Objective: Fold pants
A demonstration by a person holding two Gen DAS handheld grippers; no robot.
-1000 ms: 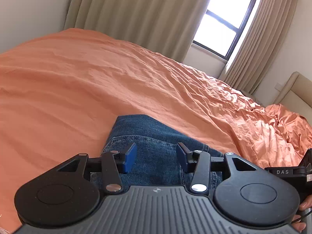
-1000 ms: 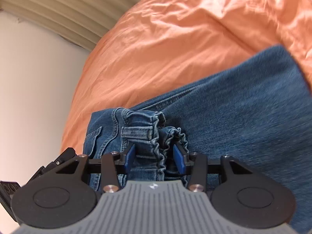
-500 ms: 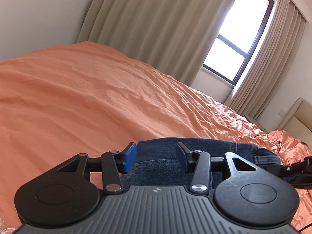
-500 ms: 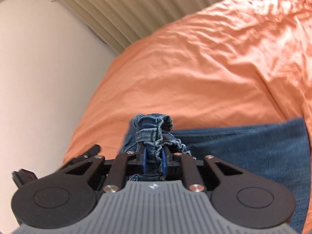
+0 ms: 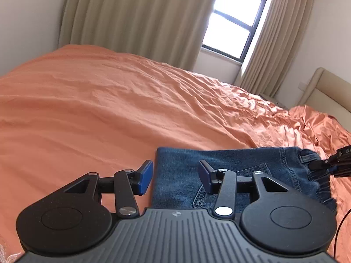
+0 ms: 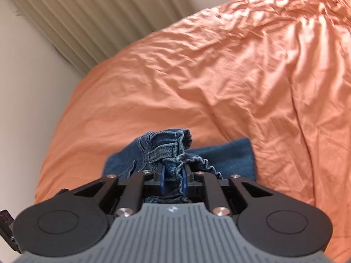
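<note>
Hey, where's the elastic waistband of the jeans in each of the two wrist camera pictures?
Left wrist: elastic waistband at far right, where the right tool reaches in.
Right wrist: bunched at lower centre, clamped in that tool.
Shared landmark: the beige curtain behind the bed.

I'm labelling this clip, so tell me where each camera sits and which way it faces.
Left wrist: on the left gripper, facing across the orange bed to the window; jaws open above the jeans.
Right wrist: on the right gripper, facing the bed's curtained end; jaws shut on the jeans' waistband.
Shared: jeans, bed, curtains.
</note>
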